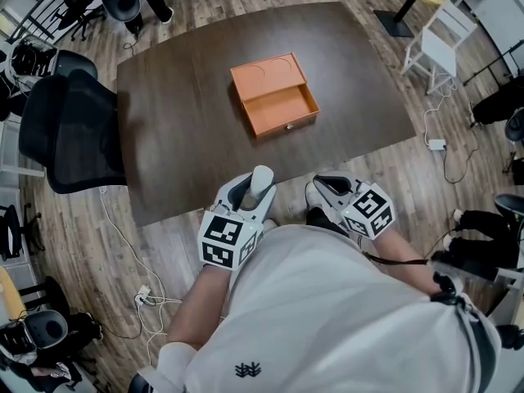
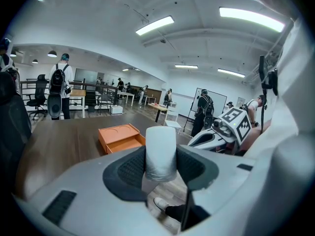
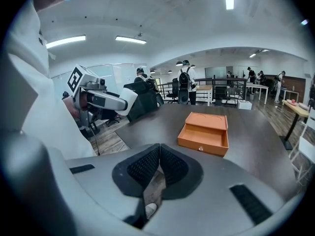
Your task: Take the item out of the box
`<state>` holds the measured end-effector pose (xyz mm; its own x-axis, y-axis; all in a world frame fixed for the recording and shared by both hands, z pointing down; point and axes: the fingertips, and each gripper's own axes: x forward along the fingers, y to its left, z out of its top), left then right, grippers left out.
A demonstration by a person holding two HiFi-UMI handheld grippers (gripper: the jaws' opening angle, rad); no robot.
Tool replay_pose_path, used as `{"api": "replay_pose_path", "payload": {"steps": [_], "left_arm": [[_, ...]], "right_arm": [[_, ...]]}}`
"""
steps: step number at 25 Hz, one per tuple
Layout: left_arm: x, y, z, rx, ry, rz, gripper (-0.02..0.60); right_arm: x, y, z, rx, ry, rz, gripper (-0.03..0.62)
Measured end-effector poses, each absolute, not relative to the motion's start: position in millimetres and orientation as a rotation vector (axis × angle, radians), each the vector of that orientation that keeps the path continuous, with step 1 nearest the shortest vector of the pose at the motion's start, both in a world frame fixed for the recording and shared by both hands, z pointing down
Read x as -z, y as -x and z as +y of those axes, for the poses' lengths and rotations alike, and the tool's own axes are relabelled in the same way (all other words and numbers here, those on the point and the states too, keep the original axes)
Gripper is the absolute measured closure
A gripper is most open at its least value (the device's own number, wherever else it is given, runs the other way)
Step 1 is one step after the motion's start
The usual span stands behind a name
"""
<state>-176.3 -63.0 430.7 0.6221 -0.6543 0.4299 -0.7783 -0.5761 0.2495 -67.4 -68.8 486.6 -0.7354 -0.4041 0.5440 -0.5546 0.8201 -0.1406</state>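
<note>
An orange box (image 1: pixel 273 96) sits in the middle of the dark wooden table (image 1: pixel 180 129), its drawer pulled out toward me and looking empty; it also shows as the orange box (image 2: pixel 120 137) and the orange box (image 3: pixel 204 133). My left gripper (image 1: pixel 260 180) is held close to my body off the table's near edge, shut on a white cylindrical item (image 2: pixel 161 153). My right gripper (image 1: pixel 329 185) hangs beside it, jaws pressed together with nothing between them (image 3: pixel 157 175).
A black office chair (image 1: pixel 70 133) stands at the table's left side. White chairs (image 1: pixel 438 47) and cables lie on the wooden floor to the right. Several people stand in the far office background.
</note>
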Motion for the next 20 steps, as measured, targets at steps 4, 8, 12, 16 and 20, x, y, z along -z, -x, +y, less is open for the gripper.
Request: {"api": "replay_pose_path", "payload": {"steps": [4,8,12,16,20], "left_arm": [[-432,173,-59,-0.407,-2.434,-1.130,0.394],[-434,172,-52,-0.405,-2.439,-1.119,0.394],[-436,172,-46,-0.409,-2.442,-1.108,0.394],[-436,175,-45,-0.407,-2.444,-1.108,0.394],[-440,178,-39,-0.408,-2.444,-1.110,0.394]], "right_arm": [[-486,66,-64,-0.397,-0.710,-2.500,0.591],[-487,68,-56,-0.391,-0.712,-2.499,0.591],[-489,68,-50,-0.386,-0.716,-2.494,0.591],[-489,72,-49,-0.376,-0.713,-2.490,0.591],[-492,74,-43,-0.370,-0.711,-2.488,0.591]]}}
